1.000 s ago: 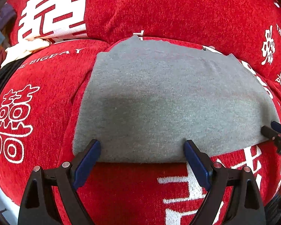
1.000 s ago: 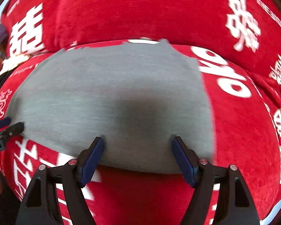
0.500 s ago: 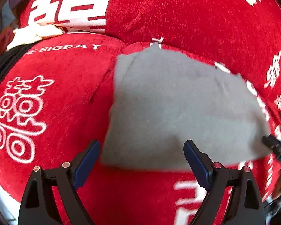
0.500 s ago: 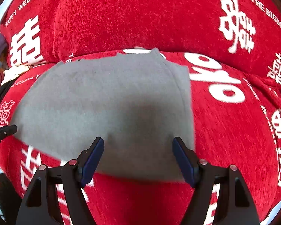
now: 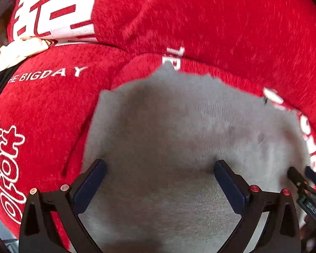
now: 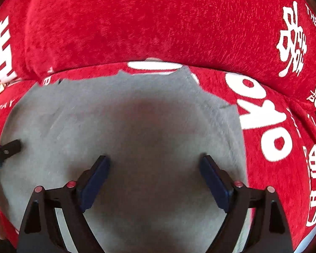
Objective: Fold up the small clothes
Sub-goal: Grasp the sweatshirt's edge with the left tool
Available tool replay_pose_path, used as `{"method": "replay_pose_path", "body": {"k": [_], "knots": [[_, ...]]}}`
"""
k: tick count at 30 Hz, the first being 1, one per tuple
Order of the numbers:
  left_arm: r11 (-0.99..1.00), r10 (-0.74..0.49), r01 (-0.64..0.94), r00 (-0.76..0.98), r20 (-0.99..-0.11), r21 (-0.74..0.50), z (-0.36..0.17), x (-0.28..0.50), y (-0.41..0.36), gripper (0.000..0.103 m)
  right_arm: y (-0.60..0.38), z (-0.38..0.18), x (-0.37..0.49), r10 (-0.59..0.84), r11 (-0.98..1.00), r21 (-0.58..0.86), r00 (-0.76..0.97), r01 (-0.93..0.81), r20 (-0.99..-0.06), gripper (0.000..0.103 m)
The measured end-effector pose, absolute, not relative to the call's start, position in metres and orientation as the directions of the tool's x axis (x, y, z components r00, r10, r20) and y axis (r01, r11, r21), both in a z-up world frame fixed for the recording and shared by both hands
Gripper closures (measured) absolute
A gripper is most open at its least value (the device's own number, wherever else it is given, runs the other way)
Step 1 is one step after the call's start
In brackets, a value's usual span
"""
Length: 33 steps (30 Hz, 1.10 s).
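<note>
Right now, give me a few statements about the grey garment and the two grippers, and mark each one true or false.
1. The grey garment lies on a red cover with white characters. True.
2. The left gripper is clamped shut on the garment. False: its jaws are spread wide, with cloth showing between them.
3. The right gripper is open over the garment. True.
4. A blue towel lies at the far left. False: the bundle there is cream cloth.
5. The right gripper's tips show at the right edge of the left wrist view. True.
</note>
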State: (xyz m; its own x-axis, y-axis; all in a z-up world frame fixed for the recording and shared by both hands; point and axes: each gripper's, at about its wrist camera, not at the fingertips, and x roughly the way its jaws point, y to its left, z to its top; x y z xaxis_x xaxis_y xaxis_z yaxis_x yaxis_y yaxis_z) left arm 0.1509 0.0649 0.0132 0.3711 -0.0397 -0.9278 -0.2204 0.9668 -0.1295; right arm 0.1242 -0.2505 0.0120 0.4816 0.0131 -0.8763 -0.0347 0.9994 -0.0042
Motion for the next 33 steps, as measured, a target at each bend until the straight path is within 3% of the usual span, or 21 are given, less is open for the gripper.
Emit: {"method": "replay_pose_path", "body": {"k": [3, 6, 7, 9, 10, 14, 17, 18, 20, 23, 28, 30, 33], "knots": [[0.955, -0.068, -0.233, 0.437, -0.897, -0.186, 0.025, 0.129, 0.102, 0.000, -0.265, 0.025, 0.107, 0.039, 0.999, 0.043, 0.532, -0.004, -0.846, 0.013], [0.911, -0.186, -0.273, 0.394, -0.900, -0.308, 0.004, 0.115, 0.147, 0.000, -0.273, 0.030, 0.083, 0.095, 0.994, 0.105, 0.561, -0.014, -0.822, 0.013], [0.897, -0.219, -0.287, 0.371, -0.903, -0.336, -0.004, 0.113, 0.154, 0.002, -0.272, 0.029, 0.079, 0.100, 0.994, 0.111, 0.565, -0.015, -0.819, 0.013], [0.875, -0.297, -0.278, 0.337, -0.894, -0.396, -0.017, 0.111, 0.159, 0.017, -0.267, 0.026, 0.070, 0.111, 0.993, 0.120, 0.565, -0.023, -0.818, 0.013], [0.871, -0.314, -0.268, 0.338, -0.887, -0.411, -0.021, 0.110, 0.156, 0.018, -0.264, 0.025, 0.068, 0.114, 0.993, 0.118, 0.567, -0.031, -0.816, 0.013], [0.900, -0.297, -0.202, 0.365, -0.882, -0.387, -0.013, 0.118, 0.126, 0.018, -0.245, 0.024, 0.066, 0.102, 0.995, 0.072, 0.573, -0.075, -0.813, 0.013], [0.949, -0.224, -0.130, 0.367, -0.903, -0.288, -0.008, 0.128, 0.092, 0.020, -0.234, 0.025, 0.070, 0.108, 0.992, 0.052, 0.575, -0.112, -0.811, 0.013], [0.954, -0.212, -0.122, 0.374, -0.903, -0.275, -0.007, 0.131, 0.088, 0.025, -0.231, 0.026, 0.071, 0.110, 0.991, 0.046, 0.578, -0.124, -0.809, 0.013], [0.944, -0.230, -0.133, 0.389, -0.892, -0.301, -0.002, 0.132, 0.092, 0.054, -0.226, 0.028, 0.074, 0.107, 0.990, 0.030, 0.583, -0.141, -0.805, 0.013], [0.927, -0.257, -0.161, 0.386, -0.886, -0.339, 0.005, 0.130, 0.104, 0.072, -0.217, 0.028, 0.089, 0.106, 0.987, 0.017, 0.575, -0.159, -0.811, 0.013], [0.930, -0.235, -0.174, 0.393, -0.889, -0.323, 0.018, 0.128, 0.102, 0.074, -0.189, 0.010, 0.113, 0.110, 0.979, 0.002, 0.519, -0.205, -0.847, 0.013], [0.933, -0.224, -0.176, 0.397, -0.890, -0.314, 0.023, 0.129, 0.099, 0.075, -0.181, 0.004, 0.113, 0.062, 0.979, -0.059, 0.554, -0.197, -0.830, 0.006], [0.933, -0.216, -0.182, 0.403, -0.889, -0.310, 0.032, 0.129, 0.096, 0.075, -0.182, 0.002, 0.114, 0.059, 0.982, -0.051, 0.548, -0.183, -0.835, 0.005]]}}
